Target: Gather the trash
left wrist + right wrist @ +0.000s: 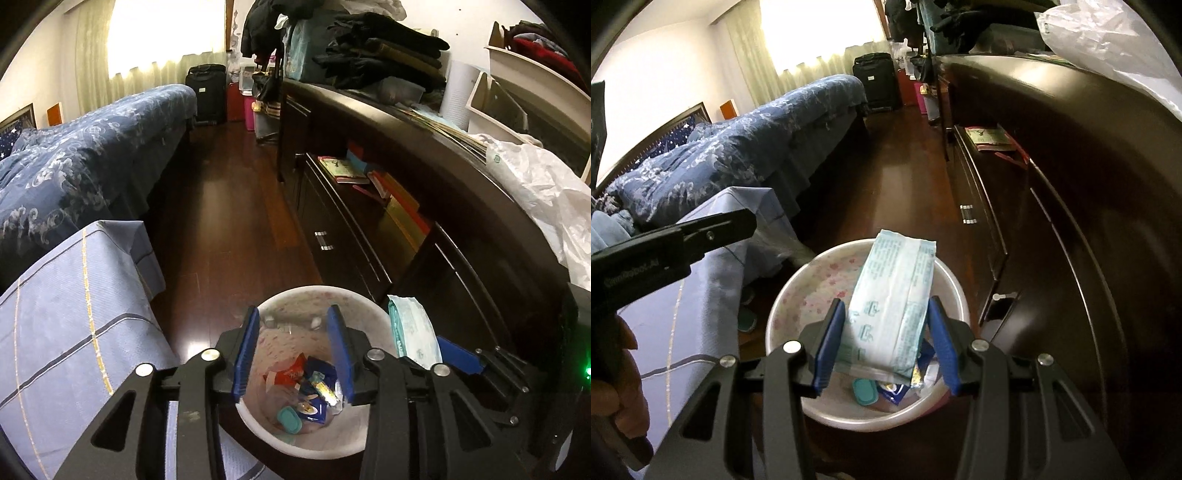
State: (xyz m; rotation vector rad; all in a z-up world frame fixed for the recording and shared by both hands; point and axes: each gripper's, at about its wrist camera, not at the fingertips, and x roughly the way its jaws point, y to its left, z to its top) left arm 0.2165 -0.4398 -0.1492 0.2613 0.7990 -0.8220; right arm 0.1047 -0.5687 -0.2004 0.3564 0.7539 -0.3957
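Observation:
A white trash bin stands on the floor with a red wrapper, blue wrappers and a small teal lid inside. My left gripper hangs just above the bin's mouth, open, with nothing between its blue pads. In the right wrist view my right gripper is shut on a pale teal wipes packet, held over the bin. The same packet shows at the bin's right rim in the left wrist view.
A bed with a blue floral cover and a blue checked cloth lie left of the bin. A dark wooden dresser runs along the right, with a white plastic bag on top. Dark wooden floor stretches ahead to a black suitcase.

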